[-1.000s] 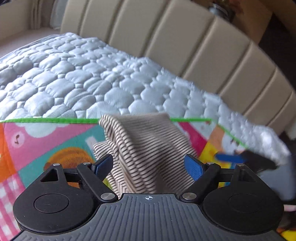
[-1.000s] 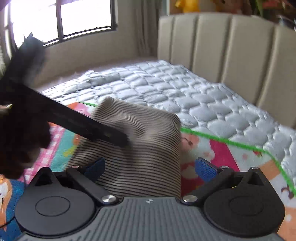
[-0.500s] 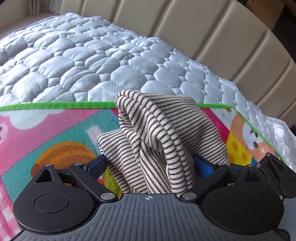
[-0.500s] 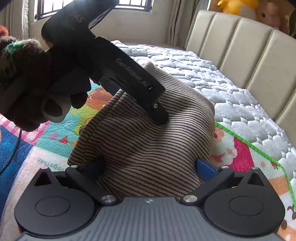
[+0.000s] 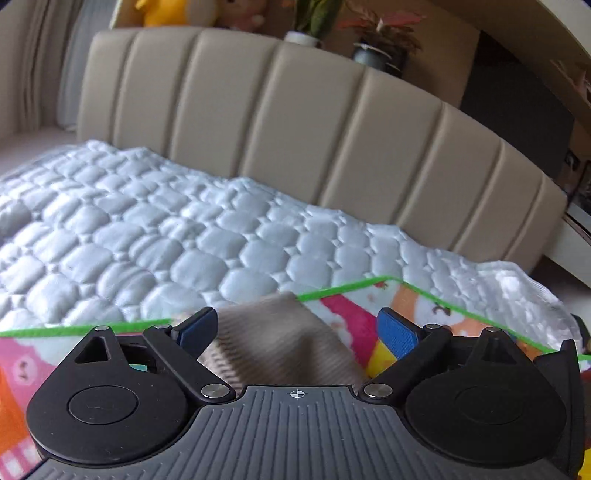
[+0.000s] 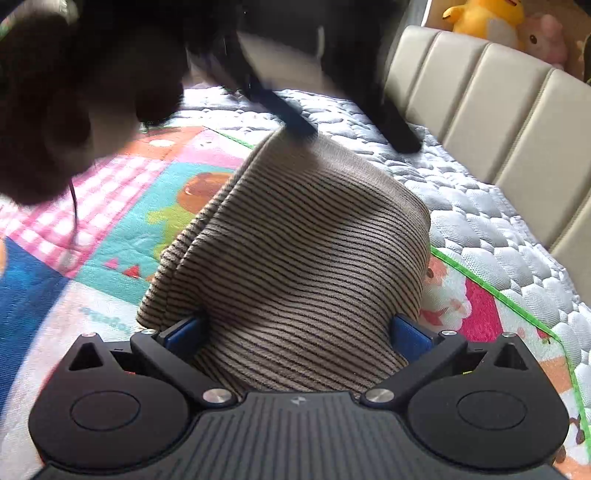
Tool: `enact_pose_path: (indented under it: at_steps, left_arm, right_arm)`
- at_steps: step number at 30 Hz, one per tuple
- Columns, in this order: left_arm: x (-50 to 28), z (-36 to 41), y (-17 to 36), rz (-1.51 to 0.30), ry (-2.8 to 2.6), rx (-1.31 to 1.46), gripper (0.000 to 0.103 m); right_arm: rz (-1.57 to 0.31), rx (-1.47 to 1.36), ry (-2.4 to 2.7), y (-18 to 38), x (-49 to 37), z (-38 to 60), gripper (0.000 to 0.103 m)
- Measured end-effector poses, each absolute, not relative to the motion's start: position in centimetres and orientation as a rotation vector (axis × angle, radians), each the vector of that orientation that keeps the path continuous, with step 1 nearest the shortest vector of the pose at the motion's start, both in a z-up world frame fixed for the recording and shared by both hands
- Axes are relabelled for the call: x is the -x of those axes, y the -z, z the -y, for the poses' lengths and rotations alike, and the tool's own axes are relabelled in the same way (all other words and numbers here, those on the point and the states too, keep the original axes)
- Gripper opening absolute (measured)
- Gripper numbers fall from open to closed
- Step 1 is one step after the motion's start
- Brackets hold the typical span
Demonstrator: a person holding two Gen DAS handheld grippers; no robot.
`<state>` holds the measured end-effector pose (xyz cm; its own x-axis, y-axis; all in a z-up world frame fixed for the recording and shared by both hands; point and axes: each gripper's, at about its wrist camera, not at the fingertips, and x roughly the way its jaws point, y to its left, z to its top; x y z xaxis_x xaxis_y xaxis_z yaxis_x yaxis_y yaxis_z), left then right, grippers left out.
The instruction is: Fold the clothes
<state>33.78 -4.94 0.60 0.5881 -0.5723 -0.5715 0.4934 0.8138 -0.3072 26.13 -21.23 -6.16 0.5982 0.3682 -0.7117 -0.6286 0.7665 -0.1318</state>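
Note:
A beige garment with thin dark stripes (image 6: 306,266) lies bunched in a mound on the colourful play mat (image 6: 122,236). My right gripper (image 6: 297,334) is open, its blue pads on either side of the near end of the cloth. The left gripper shows in the right wrist view (image 6: 351,136) as blurred black fingers above the mound's far edge. In the left wrist view my left gripper (image 5: 295,328) is open above the blurred striped garment (image 5: 280,343), with cloth between and below the pads.
The mat (image 5: 373,317) has a green border and lies on a quilted white mattress (image 5: 177,236). A padded beige headboard (image 5: 295,140) stands behind. Plush toys (image 6: 487,18) sit on top of it. A gloved hand (image 6: 66,74) fills the upper left.
My left gripper has lifted up and back from the cloth, so the headboard now fills its view. The garment sits lower between its pads. The right gripper moved closer over the mound.

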Motion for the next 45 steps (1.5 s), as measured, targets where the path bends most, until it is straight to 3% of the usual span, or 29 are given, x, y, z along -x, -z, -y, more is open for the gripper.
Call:
enact_pose_path:
  at_steps: [8, 14, 18, 20, 24, 27, 45]
  left_arm:
    - [-34.8, 6.0, 4.4, -0.834, 0.573, 0.015, 0.096]
    - [-34.8, 5.4, 5.0, -0.846, 0.581, 0.026, 0.096]
    - [-34.6, 5.0, 5.1, -0.857, 0.585, 0.034, 0.096]
    - [-34.6, 4.8, 5.2, -0.864, 0.588, 0.036, 0.096]
    - [-34.7, 4.4, 5.2, -0.872, 0.598, 0.067, 0.100]
    - [-34.9, 3.8, 5.3, -0.882, 0.605, 0.098, 0.101]
    - [-31.1, 2.3, 6.6, -1.063, 0.581, 0.283, 0.098]
  right_arm:
    - [-0.895, -0.216, -0.555, 3.3, -32.6, 31.7, 0.103]
    - [-0.998, -0.500, -0.457, 6.7, -37.9, 33.3, 0.098]
    - [-1.039, -0.508, -0.445, 8.7, -40.7, 30.4, 0.101]
    - [-1.008, -0.528, -0.504, 7.6, -41.4, 29.1, 0.088]
    - [-0.882, -0.471, -0.685, 3.6, -40.6, 27.2, 0.088]
    - [-0.967, -0.382, -0.530, 6.1, -41.3, 27.8, 0.087]
    - [-1.012, -0.339, -0.534, 8.7, -29.6, 31.9, 0.096]
